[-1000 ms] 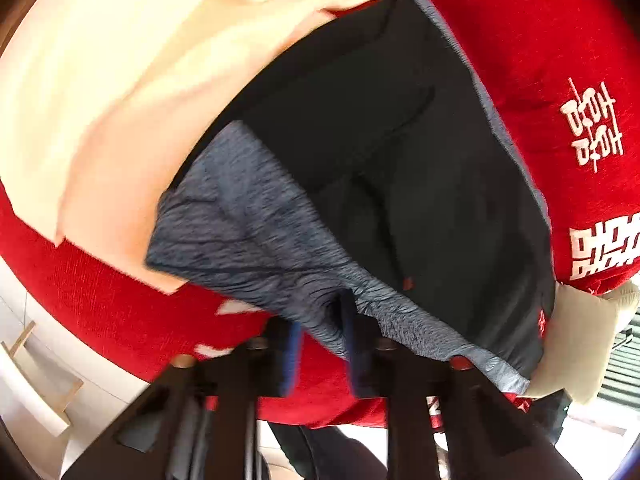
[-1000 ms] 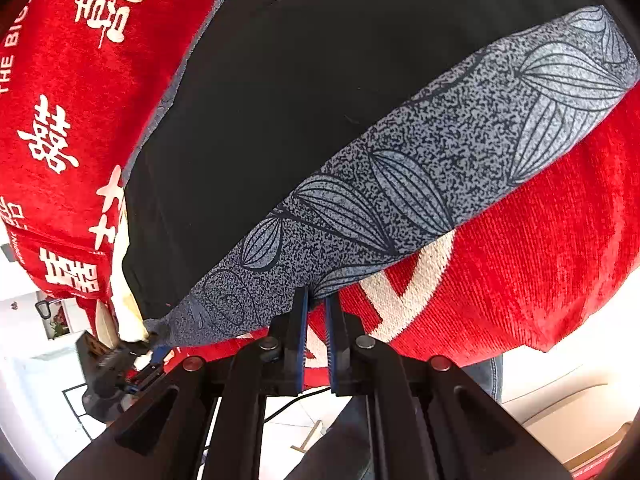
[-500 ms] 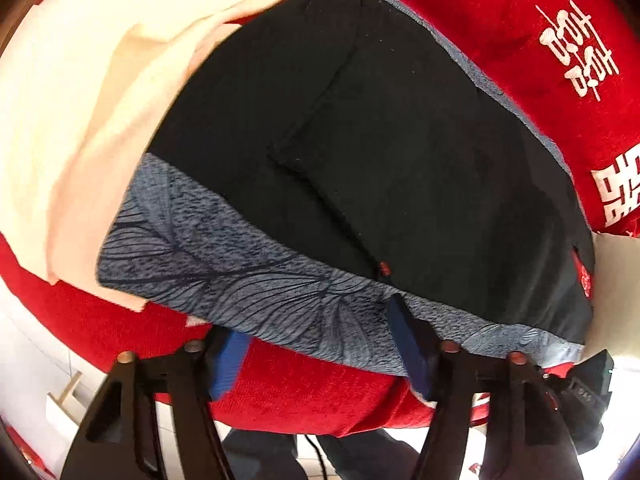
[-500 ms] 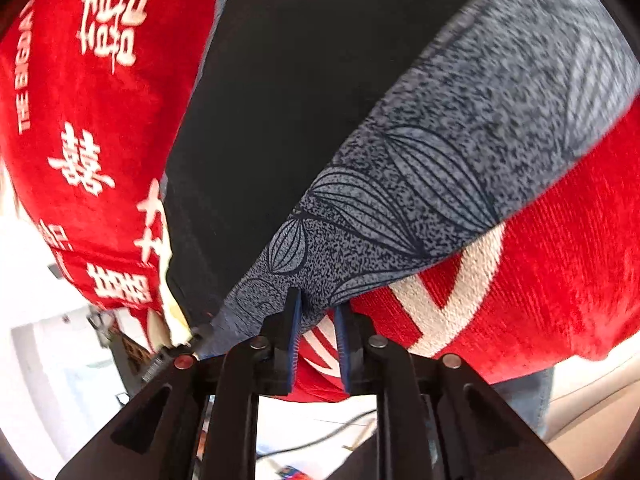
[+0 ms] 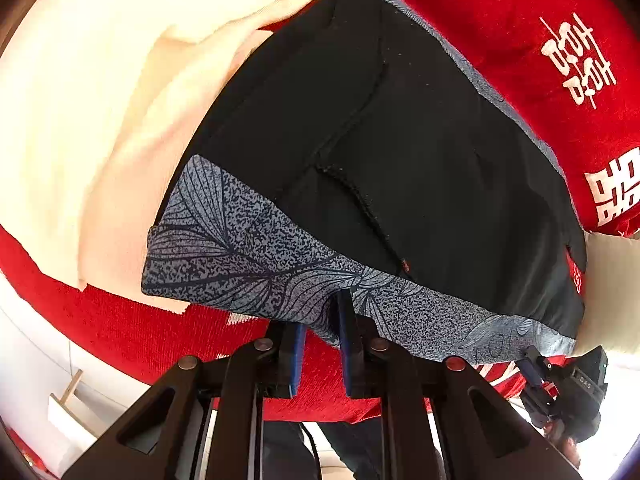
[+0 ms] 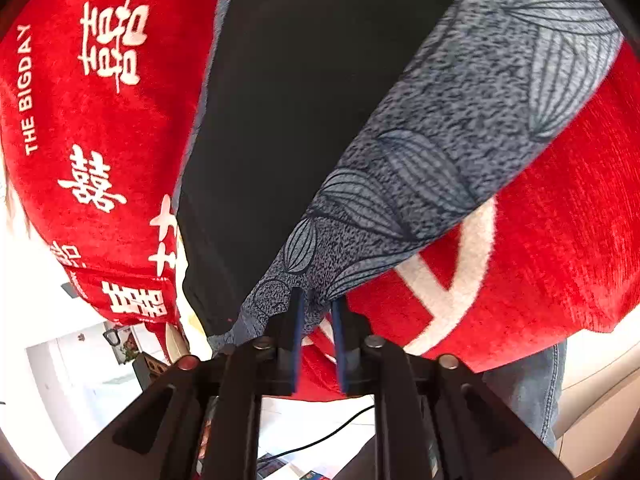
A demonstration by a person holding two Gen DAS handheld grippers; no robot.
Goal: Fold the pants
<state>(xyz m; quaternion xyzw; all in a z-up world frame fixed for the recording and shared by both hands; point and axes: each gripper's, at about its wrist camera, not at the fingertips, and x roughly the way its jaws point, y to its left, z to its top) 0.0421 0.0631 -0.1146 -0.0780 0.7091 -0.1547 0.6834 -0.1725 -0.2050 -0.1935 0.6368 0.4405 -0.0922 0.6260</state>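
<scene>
Red blanket (image 5: 500, 12) supports the pants (image 5: 400, 140); their patterned band (image 5: 248, 264) runs left-right along the near edge, both grippers, left gripper (image 5: 322, 336) and right gripper (image 6: 314, 332), pinching it.

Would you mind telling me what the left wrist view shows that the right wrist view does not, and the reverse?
Only the left wrist view shows the cream cloth beside the pants and the left gripper shut on the leaf-print band.

Only the right wrist view shows "THE BIGDAY" lettering and the right gripper pinching that band's other end.

Both show the black pants on the red blanket.
</scene>
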